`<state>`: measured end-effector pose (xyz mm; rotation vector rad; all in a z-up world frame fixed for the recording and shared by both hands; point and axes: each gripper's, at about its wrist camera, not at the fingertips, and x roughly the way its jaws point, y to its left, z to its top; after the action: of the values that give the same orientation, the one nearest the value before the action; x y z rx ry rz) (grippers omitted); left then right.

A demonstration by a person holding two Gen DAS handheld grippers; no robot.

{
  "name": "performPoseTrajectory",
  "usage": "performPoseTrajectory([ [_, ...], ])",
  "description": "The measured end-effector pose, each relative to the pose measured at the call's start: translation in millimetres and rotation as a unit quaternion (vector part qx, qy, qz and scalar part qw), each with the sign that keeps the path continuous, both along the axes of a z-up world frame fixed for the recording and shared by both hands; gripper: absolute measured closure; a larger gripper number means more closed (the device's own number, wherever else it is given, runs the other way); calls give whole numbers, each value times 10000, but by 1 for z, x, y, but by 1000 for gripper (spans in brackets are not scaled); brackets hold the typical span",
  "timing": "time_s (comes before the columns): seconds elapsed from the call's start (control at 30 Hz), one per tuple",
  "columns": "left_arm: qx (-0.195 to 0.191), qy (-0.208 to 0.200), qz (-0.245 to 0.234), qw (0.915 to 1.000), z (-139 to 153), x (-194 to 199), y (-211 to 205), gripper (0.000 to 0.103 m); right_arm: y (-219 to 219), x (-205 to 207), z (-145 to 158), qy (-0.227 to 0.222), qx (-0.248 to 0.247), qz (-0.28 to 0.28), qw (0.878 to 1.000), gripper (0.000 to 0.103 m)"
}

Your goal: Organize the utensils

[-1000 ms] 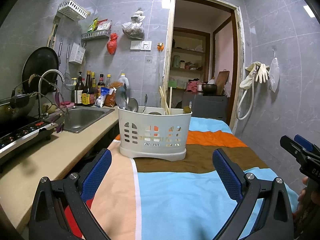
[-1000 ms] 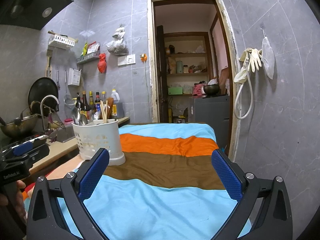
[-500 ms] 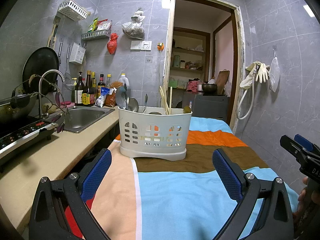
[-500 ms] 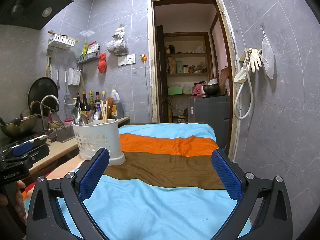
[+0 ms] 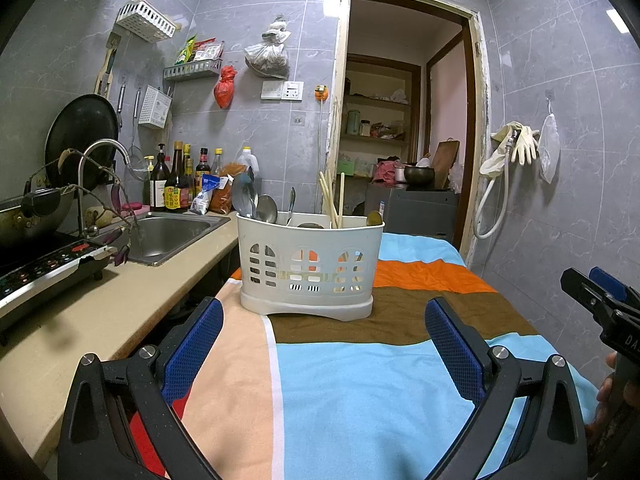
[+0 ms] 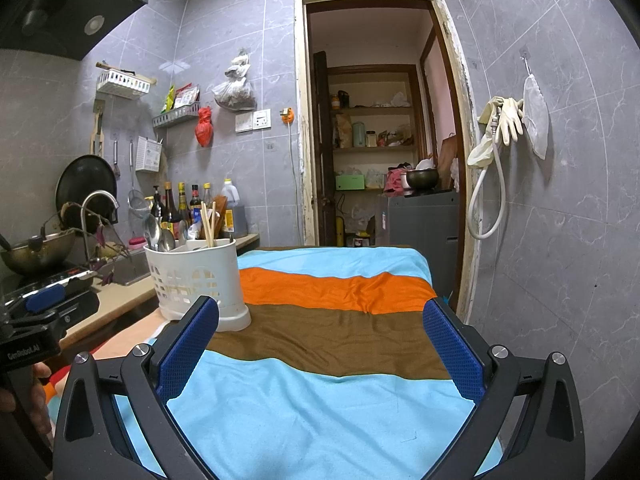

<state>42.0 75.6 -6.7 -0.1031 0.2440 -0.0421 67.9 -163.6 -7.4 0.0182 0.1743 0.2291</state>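
Both sets of tongs are spread wide and holding nothing. The left gripper fills the bottom of the left wrist view, blue pads far apart, hovering over the striped cloth with only fabric between the fingers. Straight ahead, dead centre of that frame, stands the white utensil basket, upright on the cloth where the peach and brown stripes meet. It is well clear of the fingertips.

Inside the basket, the spoons lean up on the left side, bowls pointing up. A pale pair of chopsticks rises from a compartment right of the middle. At the far right, a small rounded utensil end pokes just above the rim; what it is cannot be told.

Over in the right wrist view, the right gripper is just as wide open at the bottom of the frame, over the blue and brown stripes, gripping nothing. Here the basket sits left of centre, just behind the left blue pad in the picture, whether touching is unclear.

The other handset shows at the lower left edge. In the left of both frames run the beige counter, the steel sink and a row of bottles against the grey tiled wall.
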Motion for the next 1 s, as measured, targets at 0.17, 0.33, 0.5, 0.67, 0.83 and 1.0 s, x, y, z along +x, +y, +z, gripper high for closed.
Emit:
performPoseTrajectory([
  [0.17, 12, 2, -1, 10000, 0, 0, 0, 4, 0, 0, 0, 4, 6, -1, 10000, 0],
  [0.33, -1, 9, 9, 10000, -1, -1, 0, 4, 0, 0, 0, 4, 2, 2, 10000, 0],
  [0.5, 8, 7, 5, 10000, -2, -1, 2, 4, 0, 0, 0, 2, 6, 1, 10000, 0],
  [0.67, -6, 13, 8, 10000, -3, -3, 4, 4, 0, 0, 1, 4, 8, -2, 10000, 0],
  [0.83, 22, 6, 13, 10000, -3, -4, 4, 4, -1, 1, 1, 3, 5, -3, 10000, 0],
  [1.0, 20, 9, 15, 10000, -4, -4, 4, 4, 0, 0, 1, 4, 1, -1, 10000, 0],
])
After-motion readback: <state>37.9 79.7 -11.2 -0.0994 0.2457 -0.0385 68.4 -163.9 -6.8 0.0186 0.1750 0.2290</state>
